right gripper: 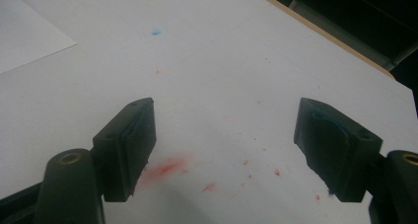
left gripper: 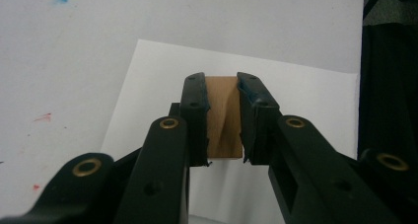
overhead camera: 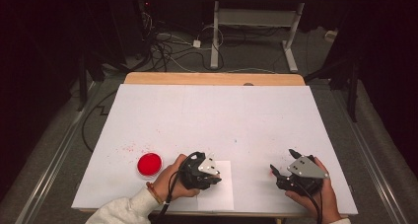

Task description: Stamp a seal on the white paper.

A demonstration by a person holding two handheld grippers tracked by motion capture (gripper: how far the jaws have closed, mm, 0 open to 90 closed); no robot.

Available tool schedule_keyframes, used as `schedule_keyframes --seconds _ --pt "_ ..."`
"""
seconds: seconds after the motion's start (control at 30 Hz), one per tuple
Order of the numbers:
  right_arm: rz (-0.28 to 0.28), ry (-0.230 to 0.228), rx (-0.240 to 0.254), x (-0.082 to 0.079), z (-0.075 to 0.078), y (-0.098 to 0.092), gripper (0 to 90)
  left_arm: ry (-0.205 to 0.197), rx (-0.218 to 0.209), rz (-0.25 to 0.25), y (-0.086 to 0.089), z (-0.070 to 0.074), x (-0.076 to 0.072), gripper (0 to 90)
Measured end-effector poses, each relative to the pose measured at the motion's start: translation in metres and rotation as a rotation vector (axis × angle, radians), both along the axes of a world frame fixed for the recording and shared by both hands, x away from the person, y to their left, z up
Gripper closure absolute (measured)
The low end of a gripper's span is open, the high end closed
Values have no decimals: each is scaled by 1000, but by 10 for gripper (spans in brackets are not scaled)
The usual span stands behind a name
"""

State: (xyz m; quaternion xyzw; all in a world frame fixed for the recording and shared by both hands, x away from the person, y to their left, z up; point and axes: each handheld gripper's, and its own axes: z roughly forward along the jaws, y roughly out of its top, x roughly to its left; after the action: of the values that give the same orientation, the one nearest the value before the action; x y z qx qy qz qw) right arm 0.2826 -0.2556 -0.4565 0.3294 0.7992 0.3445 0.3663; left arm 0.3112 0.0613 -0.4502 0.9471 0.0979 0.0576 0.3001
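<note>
Wooden block (left gripper: 224, 118) sits clamped in the left gripper (left gripper: 223, 120) fingers above white paper (left gripper: 296, 86); right gripper (right gripper: 224, 150) fingers gape wide.

Table (overhead camera: 212, 110) mostly bare: whole far half and centre open for passage. Red dish (overhead camera: 149, 164) sits near front-left, just beside the left hand (overhead camera: 170, 182). White paper sheet (overhead camera: 217, 194) lies flat at front centre, no obstruction. Left gripper (overhead camera: 217, 178) over the sheet, clamped on a wooden block (left gripper: 224, 118). Right gripper (overhead camera: 282, 166) front-right, jaws wide, nothing between. Clear gap between both grippers.
</note>
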Motion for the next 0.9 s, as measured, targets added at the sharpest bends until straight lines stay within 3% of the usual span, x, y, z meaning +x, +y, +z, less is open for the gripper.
schedule_keyframes --seconds 0.33,0.5,0.9 --pt "-1 -1 -3 0 0 1 245 19 44 -13 -4 -14 1 737" --pt "0 -2 -6 -1 0 1 245 39 33 -10 -2 -15 3 738" --pt "2 -11 -7 -7 2 -1 245 22 44 1 -5 -16 0 738"
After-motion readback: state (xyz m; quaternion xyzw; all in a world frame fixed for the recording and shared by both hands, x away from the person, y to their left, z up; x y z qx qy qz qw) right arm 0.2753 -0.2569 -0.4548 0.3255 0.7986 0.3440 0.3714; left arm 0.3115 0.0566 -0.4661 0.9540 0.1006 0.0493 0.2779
